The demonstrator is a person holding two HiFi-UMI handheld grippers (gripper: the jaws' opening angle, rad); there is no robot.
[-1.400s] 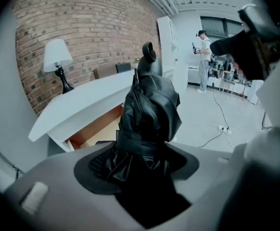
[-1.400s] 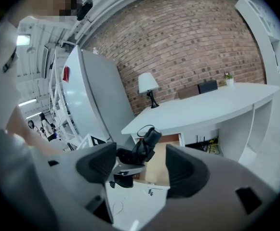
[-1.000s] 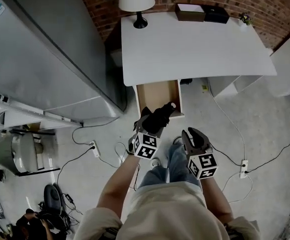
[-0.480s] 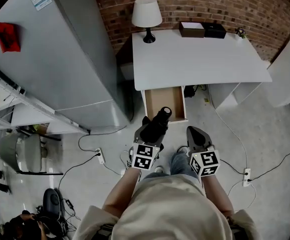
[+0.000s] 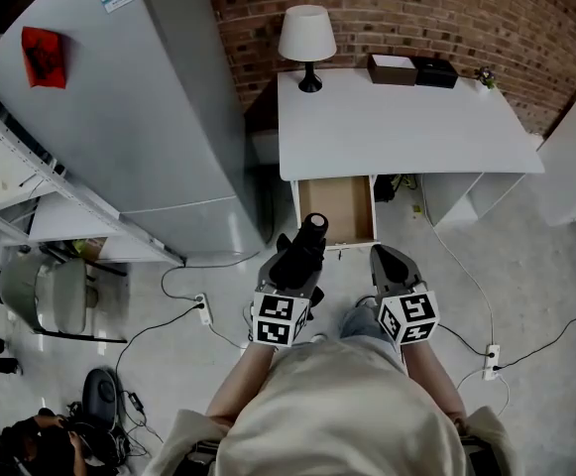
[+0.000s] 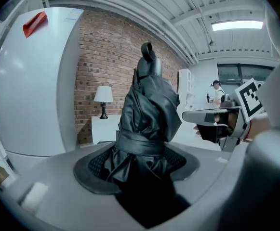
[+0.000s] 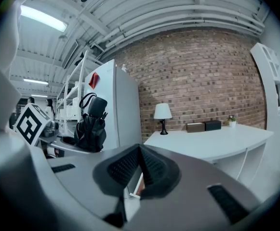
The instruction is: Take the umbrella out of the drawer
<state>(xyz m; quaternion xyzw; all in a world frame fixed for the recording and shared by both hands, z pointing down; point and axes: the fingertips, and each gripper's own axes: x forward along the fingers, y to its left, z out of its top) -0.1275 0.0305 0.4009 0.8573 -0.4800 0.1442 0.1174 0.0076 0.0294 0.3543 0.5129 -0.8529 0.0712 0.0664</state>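
A black folded umbrella (image 5: 309,234) is clamped in my left gripper (image 5: 294,262), held off the floor in front of the open wooden drawer (image 5: 338,207). In the left gripper view the umbrella (image 6: 148,110) stands upright between the pads (image 6: 95,165), its strap wound round the fabric and its handle at the top; the left gripper (image 6: 139,159) is shut on its lower part. My right gripper (image 5: 386,263) hovers beside it on the right, jaws shut and holding nothing. In the right gripper view the right gripper (image 7: 140,163) has its pads pressed together.
The drawer hangs under a white desk (image 5: 406,127) that carries a lamp (image 5: 306,40) and two dark boxes (image 5: 412,69) against a brick wall. A large grey fridge (image 5: 119,117) stands at the left. Cables and power strips (image 5: 203,308) lie on the concrete floor.
The left gripper has lifted the umbrella up and back from the drawer toward the body. The right gripper rose alongside it.
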